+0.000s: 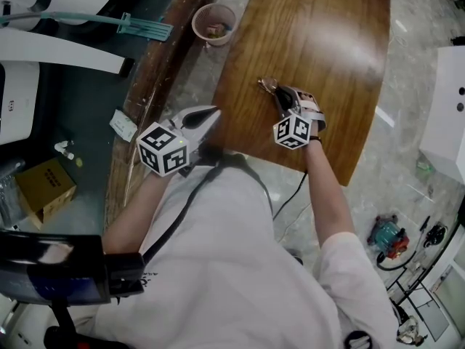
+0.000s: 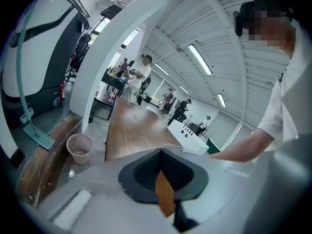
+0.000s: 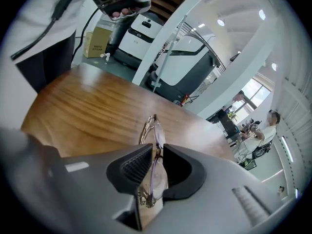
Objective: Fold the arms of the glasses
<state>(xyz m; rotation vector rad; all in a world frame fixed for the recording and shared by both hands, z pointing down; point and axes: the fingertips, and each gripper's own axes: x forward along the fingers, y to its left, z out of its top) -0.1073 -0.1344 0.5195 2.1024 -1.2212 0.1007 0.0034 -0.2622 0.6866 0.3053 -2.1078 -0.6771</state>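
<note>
Your right gripper (image 3: 156,149) grips the glasses (image 3: 157,130); hold steady. Nudge an arm inward with your clenched, empty left gripper (image 2: 162,153)

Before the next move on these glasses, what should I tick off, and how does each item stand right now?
1. Right gripper clamped on the glasses: ok, a lens sits between its pads.
2. Left gripper free to help: ok, shut with nothing in it.
3. Glasses above the wooden table: ok.
4. Glasses resting on the table: cannot tell.
5. Both arms folded: cannot tell, the frame shows edge-on.
</note>
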